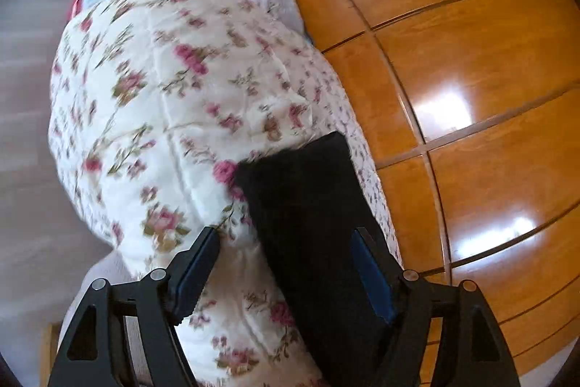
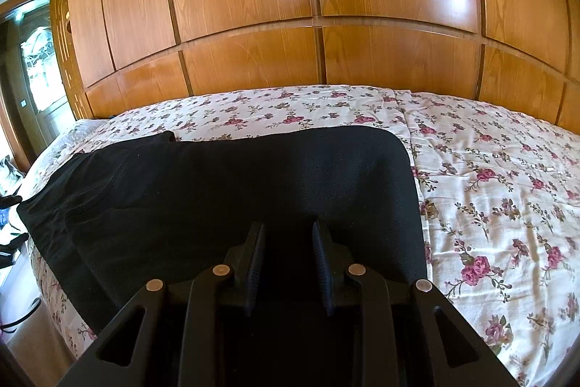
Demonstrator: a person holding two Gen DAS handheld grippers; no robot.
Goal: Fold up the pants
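Black pants (image 2: 232, 191) lie flat on the flowered bed (image 2: 489, 176), long axis running along the bed's near edge, one squared end pointing toward the wooden wall in my left view. My right gripper (image 2: 288, 260) hovers over the cloth, fingers partly apart; my left gripper (image 1: 286, 272) is spread wide, though blur hides any contact. Next fold wants both ends pinched.
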